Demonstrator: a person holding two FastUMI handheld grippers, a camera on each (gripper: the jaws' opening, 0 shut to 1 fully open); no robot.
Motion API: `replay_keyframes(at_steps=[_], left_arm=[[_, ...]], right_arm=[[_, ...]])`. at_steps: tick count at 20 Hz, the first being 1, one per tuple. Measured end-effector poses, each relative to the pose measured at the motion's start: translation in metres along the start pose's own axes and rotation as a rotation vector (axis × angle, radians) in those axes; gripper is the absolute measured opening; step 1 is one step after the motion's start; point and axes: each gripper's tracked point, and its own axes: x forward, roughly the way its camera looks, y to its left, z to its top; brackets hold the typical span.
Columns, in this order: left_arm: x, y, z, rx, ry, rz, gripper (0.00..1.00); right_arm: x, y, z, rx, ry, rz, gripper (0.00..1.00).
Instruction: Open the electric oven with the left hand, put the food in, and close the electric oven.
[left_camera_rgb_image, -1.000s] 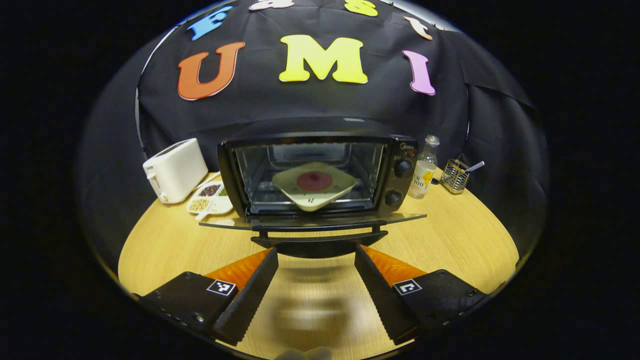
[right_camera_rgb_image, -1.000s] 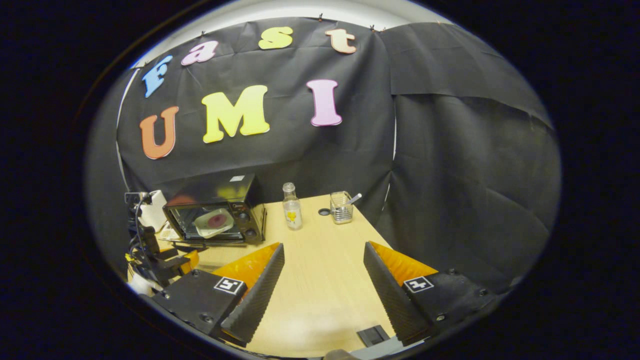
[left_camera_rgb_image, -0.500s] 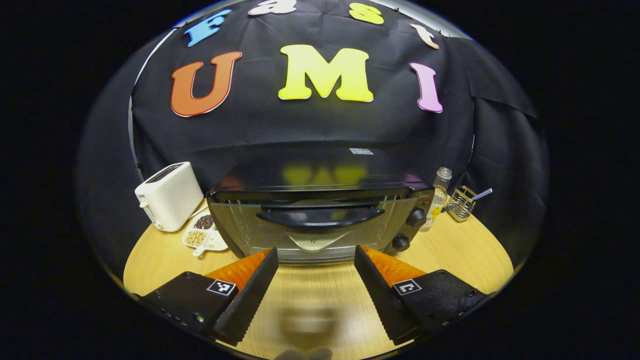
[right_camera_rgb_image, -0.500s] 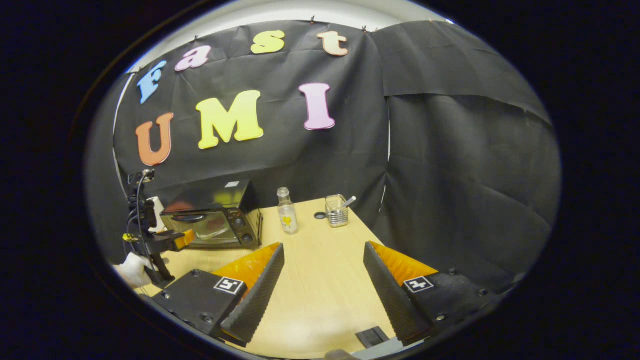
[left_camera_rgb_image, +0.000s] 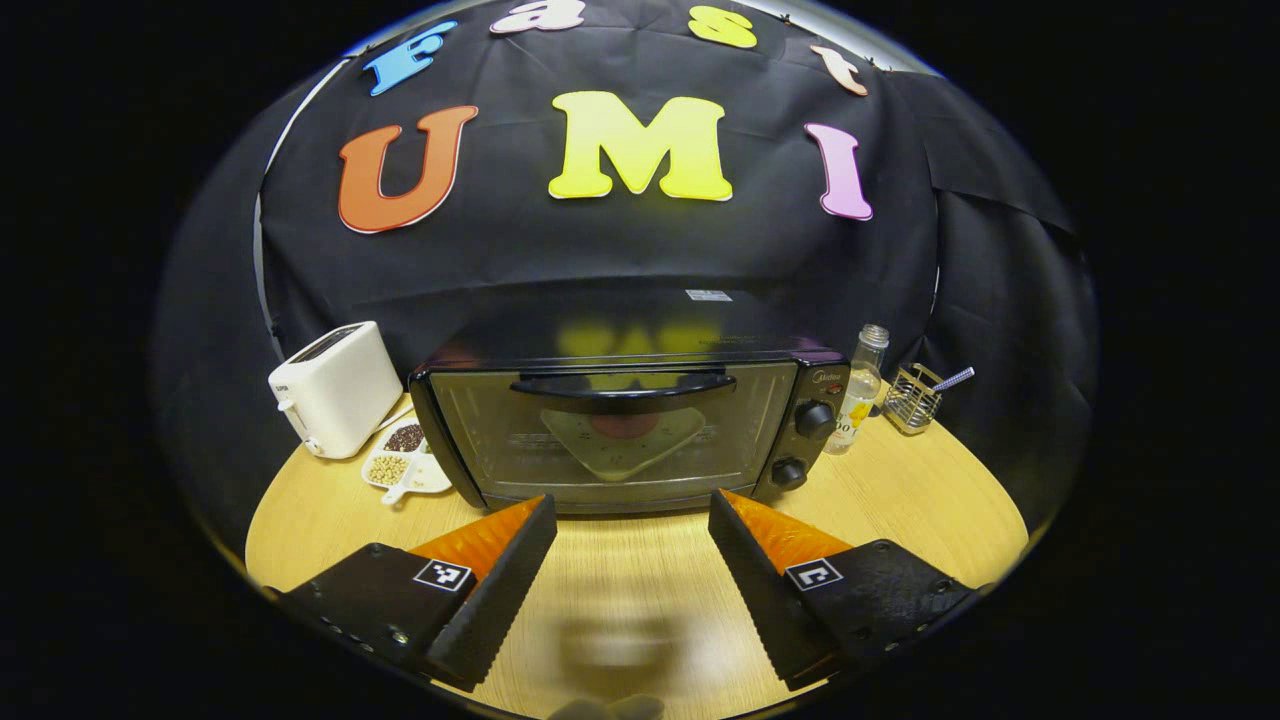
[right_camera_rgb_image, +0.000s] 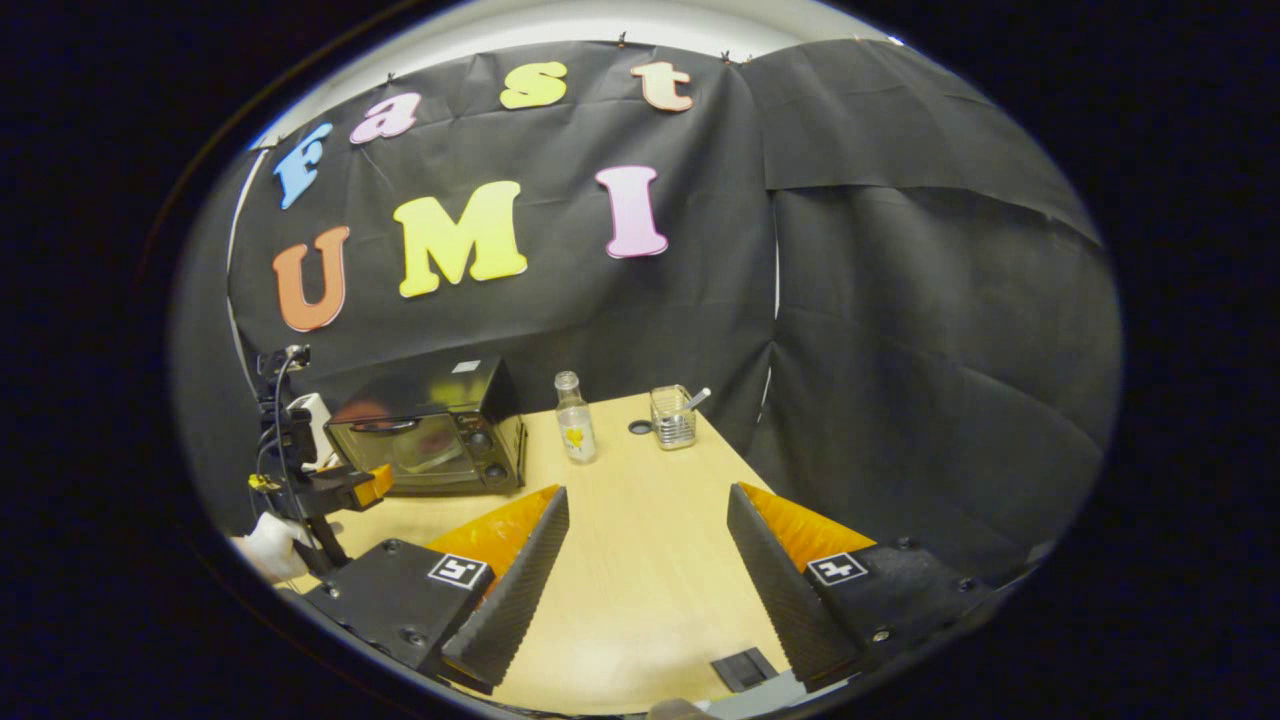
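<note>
Where a second ago the glass door hung down flat in front of the open cavity, the electric oven (left_camera_rgb_image: 620, 425) now stands with that door (left_camera_rgb_image: 610, 435) swung up and shut against its front, the curved handle (left_camera_rgb_image: 622, 385) running along the top edge. Half a second ago the door was nearly up, its handle lower and closer to the camera; now it sits flush. Behind the glass, inside the oven, the plate (left_camera_rgb_image: 622, 440) with its dark red food (left_camera_rgb_image: 622, 426) rests on the rack, dimmer than when the door was down. Just in front of the oven, the left gripper (left_camera_rgb_image: 632, 515) has drawn back a little from the door; its fingers are spread wide and empty, touching nothing, with bare wooden table (left_camera_rgb_image: 900, 500) between them. Left of the oven stand the white toaster (left_camera_rgb_image: 335, 388) and, just beside it, a small divided dish of grains (left_camera_rgb_image: 403, 467). Right of the oven, near its two knobs (left_camera_rgb_image: 812, 418), stand a clear bottle (left_camera_rgb_image: 860, 388) and, farther right, a wire holder (left_camera_rgb_image: 912, 397) with a utensil in it. In the right gripper view the right gripper (right_camera_rgb_image: 648, 505) hovers over the table well to the right of the oven (right_camera_rgb_image: 430, 440), much as before, its fingers parted and holding nothing, while the left gripper (right_camera_rgb_image: 365, 487) and a gloved hand (right_camera_rgb_image: 268, 545) show in front of the oven.
</note>
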Motion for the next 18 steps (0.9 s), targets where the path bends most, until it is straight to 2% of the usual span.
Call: replay_keyframes(at_steps=[4,7,9,10,12,14,18], left_arm=[[-0.019,-0.006,0.005,-0.005,-0.017,0.004,0.98],[-0.053,-0.009,0.024,0.004,-0.076,0.014,0.98],[-0.088,-0.015,0.043,0.003,-0.137,0.017,0.98],[-0.111,-0.017,0.052,-0.001,-0.17,0.021,0.98],[-0.162,-0.023,0.068,-0.009,-0.239,0.031,0.98],[-0.212,-0.025,0.085,-0.007,-0.318,0.062,0.98],[-0.304,-0.042,0.087,-0.046,-0.391,0.113,0.98]], right_arm=[[-0.007,0.001,0.007,-0.016,-0.019,0.033,0.96],[-0.018,0.0,0.019,-0.028,-0.061,0.067,0.96],[-0.03,-0.003,0.029,-0.042,-0.1,0.094,1.0],[-0.037,-0.006,0.035,-0.05,-0.121,0.109,0.96],[-0.056,-0.009,0.046,-0.068,-0.168,0.149,1.0],[-0.08,-0.011,0.057,-0.088,-0.218,0.203,0.96],[-0.128,-0.031,0.074,-0.118,-0.309,0.281,0.96]])
